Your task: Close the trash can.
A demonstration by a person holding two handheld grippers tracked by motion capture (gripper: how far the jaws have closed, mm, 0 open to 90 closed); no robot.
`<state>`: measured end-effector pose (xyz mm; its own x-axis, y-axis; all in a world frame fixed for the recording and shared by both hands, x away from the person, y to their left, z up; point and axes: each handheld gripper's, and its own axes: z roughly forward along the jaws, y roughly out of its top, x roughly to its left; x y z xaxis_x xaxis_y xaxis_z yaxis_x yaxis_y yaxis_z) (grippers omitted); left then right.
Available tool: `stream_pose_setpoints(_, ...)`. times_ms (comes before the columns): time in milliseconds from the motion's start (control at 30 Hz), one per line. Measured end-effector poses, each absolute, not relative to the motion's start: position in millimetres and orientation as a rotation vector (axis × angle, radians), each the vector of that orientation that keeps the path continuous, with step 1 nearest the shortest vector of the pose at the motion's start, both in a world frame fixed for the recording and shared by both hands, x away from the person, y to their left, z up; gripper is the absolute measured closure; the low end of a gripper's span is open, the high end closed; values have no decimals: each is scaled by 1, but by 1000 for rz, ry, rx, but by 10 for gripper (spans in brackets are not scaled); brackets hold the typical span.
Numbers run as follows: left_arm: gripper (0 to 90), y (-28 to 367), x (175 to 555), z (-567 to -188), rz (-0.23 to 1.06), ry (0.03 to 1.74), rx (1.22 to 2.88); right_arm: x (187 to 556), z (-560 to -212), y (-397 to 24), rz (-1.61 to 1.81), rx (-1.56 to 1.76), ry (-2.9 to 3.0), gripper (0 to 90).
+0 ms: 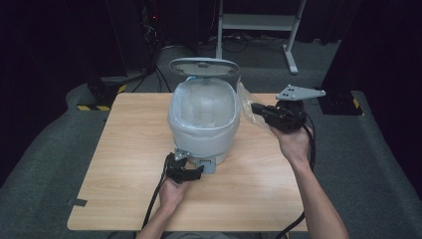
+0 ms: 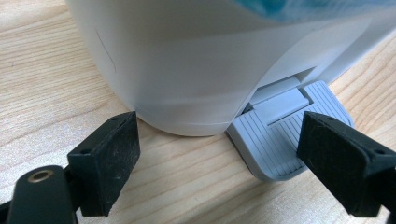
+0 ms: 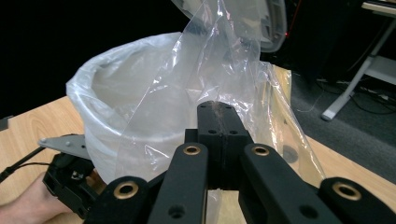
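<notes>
At table centre stands the white pedal bin (image 1: 201, 124), lid raised. Its clear liner bag (image 3: 219, 79) is pinched at 3 o'clock by the fully closed right gripper (image 1: 260, 110). The left gripper (image 2: 219, 154) is held wide open at 6 o'clock, nothing gripped, astride the foot pedal (image 2: 280, 144). The thin film could be torn, or slipped off the rim, if pulled too hard.

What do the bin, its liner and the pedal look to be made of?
Bin: likely smooth white plastic with a soft sheen. Liner: thin clear plastic film, wrinkled and glinting, pinched by the right gripper. Pedal: grey, matte, ribbed, probably moulded plastic.
</notes>
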<state>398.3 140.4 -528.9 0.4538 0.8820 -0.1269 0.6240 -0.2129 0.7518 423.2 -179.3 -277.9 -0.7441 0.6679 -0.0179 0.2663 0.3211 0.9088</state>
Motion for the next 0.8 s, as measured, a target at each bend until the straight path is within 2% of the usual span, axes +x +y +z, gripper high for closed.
stream_pose_setpoints(800, 139, 141, 398, -529, 425, 1261, 1935, 436, -251, -123, 1456, 691, 2293, 900)
